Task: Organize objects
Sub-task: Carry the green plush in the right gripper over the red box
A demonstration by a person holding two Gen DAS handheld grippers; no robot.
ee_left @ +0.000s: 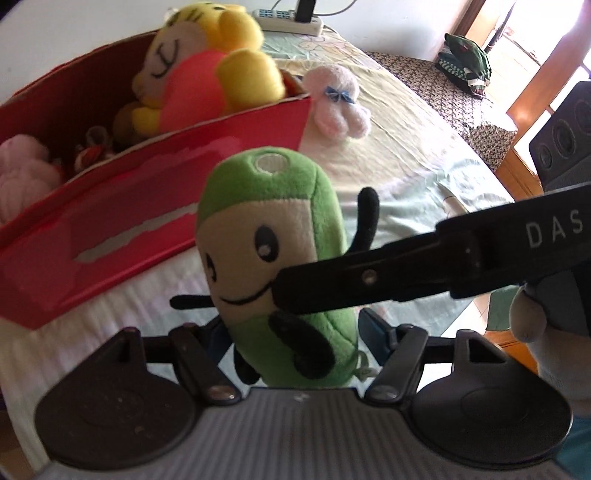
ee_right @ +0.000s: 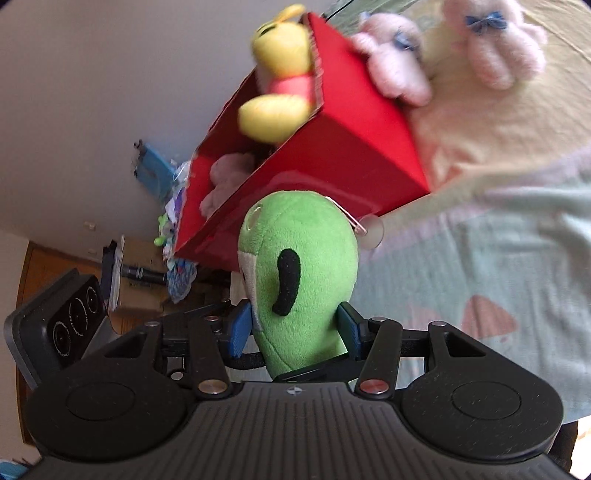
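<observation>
A green plush toy [ee_left: 280, 236] with a smiling face and black limbs is held upright above the bed. My right gripper [ee_right: 295, 326] is shut on its lower body, and the blue pads [ee_right: 240, 326] squeeze it. In the left wrist view a right finger [ee_left: 369, 275] crosses the toy's face. My left gripper [ee_left: 295, 328] stands open around the toy's base, with a small gap at the pad [ee_left: 371, 323]. Just behind sits a red box [ee_left: 184, 177] holding a yellow plush [ee_left: 236, 74] and a pink one [ee_left: 22, 173].
A pink plush with a blue bow [ee_left: 338, 99] lies on the pale bedsheet [ee_left: 406, 155] beside the box; a second one [ee_right: 395, 62] touches the box corner. At the far edge are a power strip [ee_left: 288, 16] and a dark green bundle [ee_left: 467, 59]. A gloved hand [ee_left: 532, 321] holds the right gripper.
</observation>
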